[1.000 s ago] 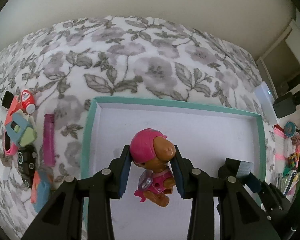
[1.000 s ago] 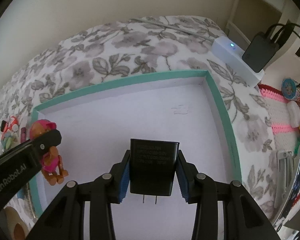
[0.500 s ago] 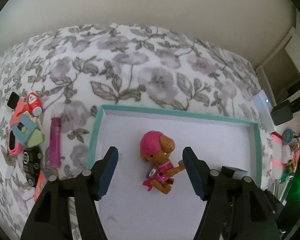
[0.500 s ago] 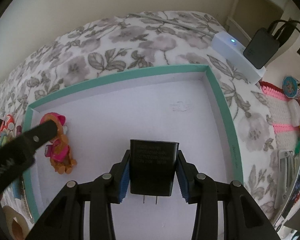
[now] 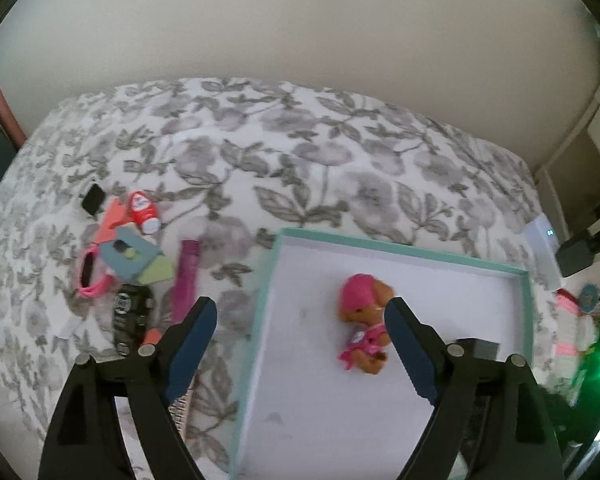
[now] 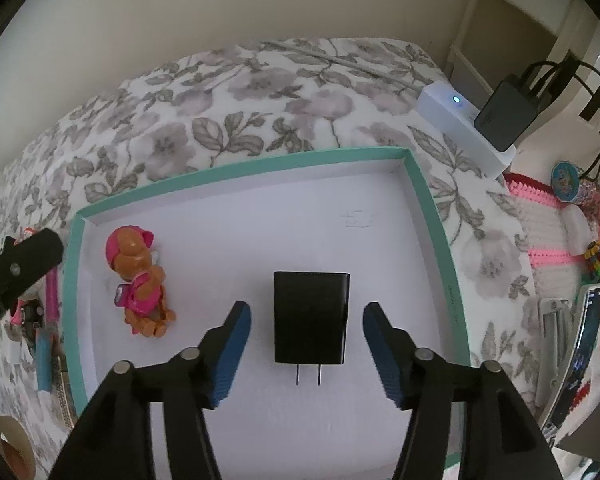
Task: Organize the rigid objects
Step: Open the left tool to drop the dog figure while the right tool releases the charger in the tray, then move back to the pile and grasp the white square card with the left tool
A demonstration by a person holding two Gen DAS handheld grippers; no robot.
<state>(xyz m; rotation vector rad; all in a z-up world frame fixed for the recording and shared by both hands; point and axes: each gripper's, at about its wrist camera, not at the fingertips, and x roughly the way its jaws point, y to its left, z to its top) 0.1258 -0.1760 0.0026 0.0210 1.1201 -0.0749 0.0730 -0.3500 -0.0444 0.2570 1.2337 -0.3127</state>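
A teal-rimmed white box (image 5: 265, 300) (image 6: 440, 220) lies on the floral cloth. Inside it lies a pink-and-brown toy pup (image 5: 363, 322) (image 6: 138, 284) and a black plug adapter (image 6: 311, 317) (image 5: 478, 347). My left gripper (image 5: 300, 328) hangs above the box's left edge, jaws opening wide, nothing between them; the pup lies free just inside the right finger. My right gripper (image 6: 305, 342) straddles the adapter with its jaws opening; the pads stand clear of its sides. The left gripper's finger shows at the left edge of the right wrist view.
Left of the box lie several small items: a red toy (image 5: 142, 212), a grey-green toy house (image 5: 134, 258), a purple stick (image 5: 184, 276), a black fob (image 5: 130, 316). At right are a white power strip (image 6: 464, 132) with a black charger (image 6: 506, 114), and a pink-white crocheted basket (image 6: 548, 232).
The left gripper let go of the toy pup, opened wide and rose away to the left. The right gripper opened off the adapter, which now lies flat in the box.
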